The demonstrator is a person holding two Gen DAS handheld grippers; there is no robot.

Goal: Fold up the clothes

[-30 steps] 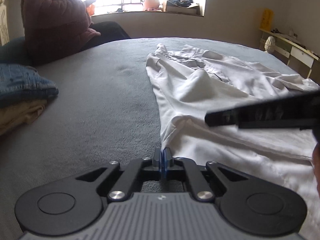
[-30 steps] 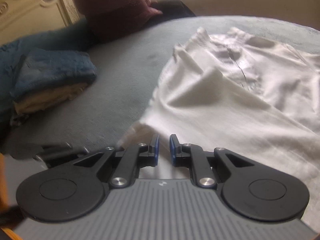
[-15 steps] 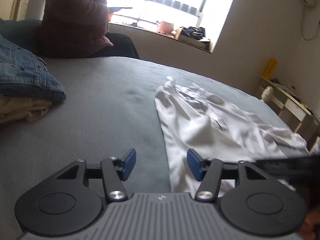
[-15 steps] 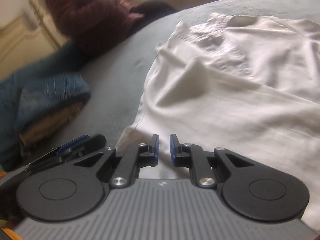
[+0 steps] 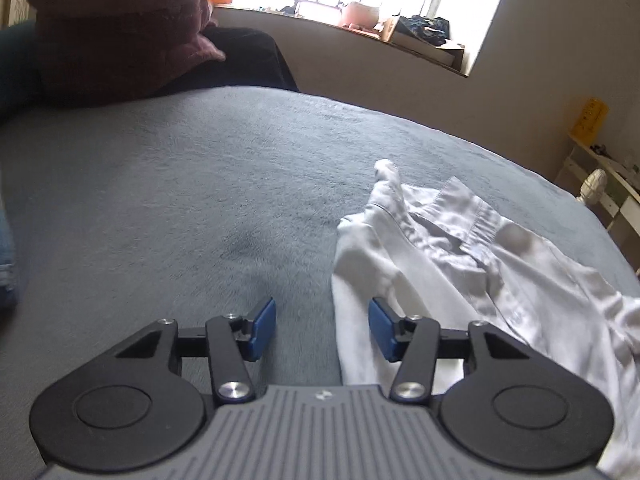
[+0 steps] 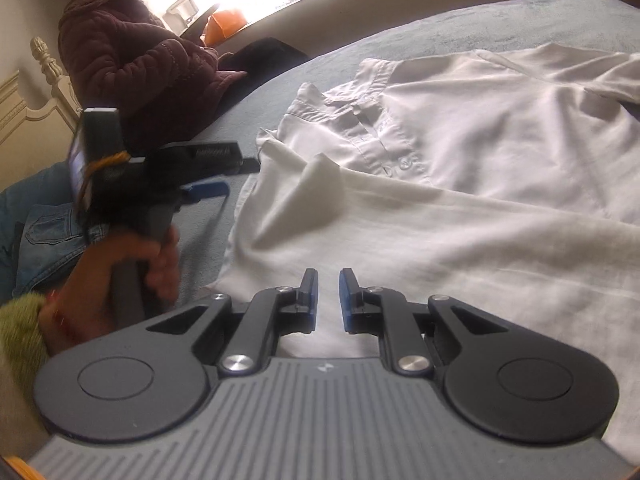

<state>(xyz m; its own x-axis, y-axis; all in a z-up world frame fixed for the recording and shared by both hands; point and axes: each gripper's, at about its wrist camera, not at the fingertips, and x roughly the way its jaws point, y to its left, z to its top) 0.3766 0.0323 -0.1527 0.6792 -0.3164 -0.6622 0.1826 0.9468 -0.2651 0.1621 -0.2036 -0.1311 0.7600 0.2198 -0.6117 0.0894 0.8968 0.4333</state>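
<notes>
A: Left wrist view first. My left gripper (image 5: 322,330) has its blue-padded fingers (image 5: 262,328) apart and closing; nothing is between them but bare grey blanket (image 5: 180,184), a short fleecy pile with a darker smudge just ahead of the left finger.

B: And the garment?

A: The white shirt (image 5: 440,264) is thin woven cloth, rumpled. Its near edge passes under the right finger and the body runs off to the right of it. The stitched collar (image 5: 464,208) lies ahead of the right finger, so the long axis runs from beside that finger away and rightward, collar at the far end. A person in a quilted maroon jacket (image 5: 116,28) sits well beyond the left finger.

B: Right wrist view?

A: My right gripper (image 6: 328,302) shows a narrow gap between the pads, nearly closed; I see white cloth behind the gap but nothing pinched. The shirt (image 6: 460,208) fills everything ahead and right of the fingers, button placket (image 6: 384,148) ahead, collar toward the far left. A soft peaked fold (image 6: 320,184) stands just ahead of the fingers. Left of the left finger, my left hand (image 6: 132,268) grips the other tool's handle over folded denim (image 6: 44,232).
</notes>
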